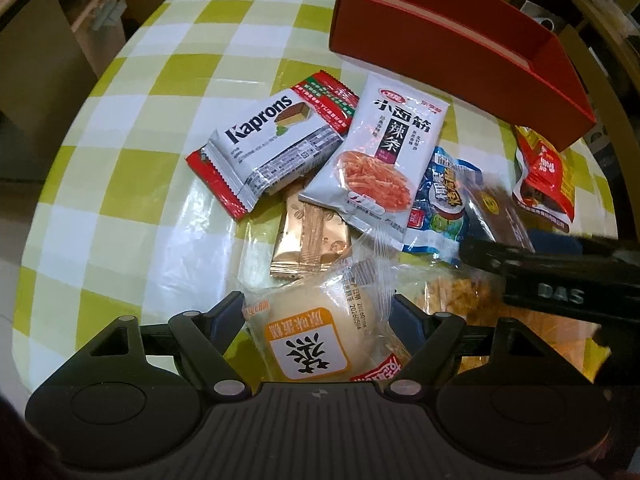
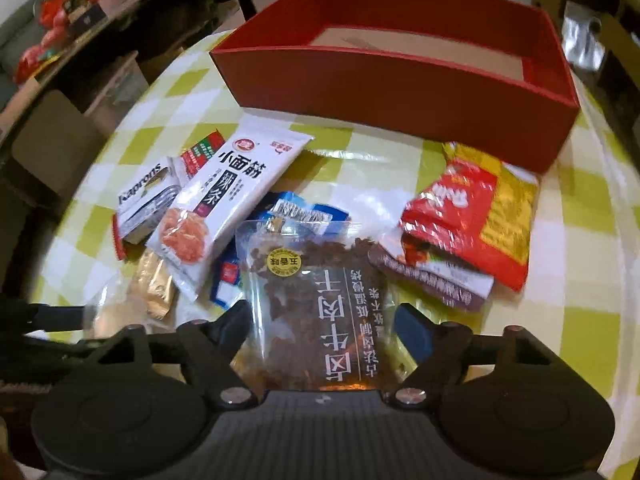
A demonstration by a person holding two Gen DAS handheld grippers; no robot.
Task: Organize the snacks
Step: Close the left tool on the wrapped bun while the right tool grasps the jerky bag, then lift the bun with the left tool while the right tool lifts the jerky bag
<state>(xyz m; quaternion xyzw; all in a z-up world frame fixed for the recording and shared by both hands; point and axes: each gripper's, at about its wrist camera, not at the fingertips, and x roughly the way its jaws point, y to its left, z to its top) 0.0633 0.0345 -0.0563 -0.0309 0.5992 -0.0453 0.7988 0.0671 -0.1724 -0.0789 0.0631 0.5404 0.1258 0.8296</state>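
A clear-wrapped steamed cake (image 1: 316, 344) is sitting pinched between the fingers of the left gripper (image 1: 320, 320) at the near edge of the snack pile, while the right gripper (image 2: 320, 320) is clamping a transparent pouch of dried beef (image 2: 316, 304) just beside it. Behind them, a Kaprons wafer (image 1: 272, 148), a white spicy-strip packet (image 1: 380, 152) and a red-and-yellow bag (image 2: 472, 216) are lying on the green-checked tablecloth (image 1: 140, 184), in front of the red box (image 2: 400, 84)

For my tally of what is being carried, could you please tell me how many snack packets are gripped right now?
2: the steamed cake packet in the left gripper, the dried beef packet in the right gripper.
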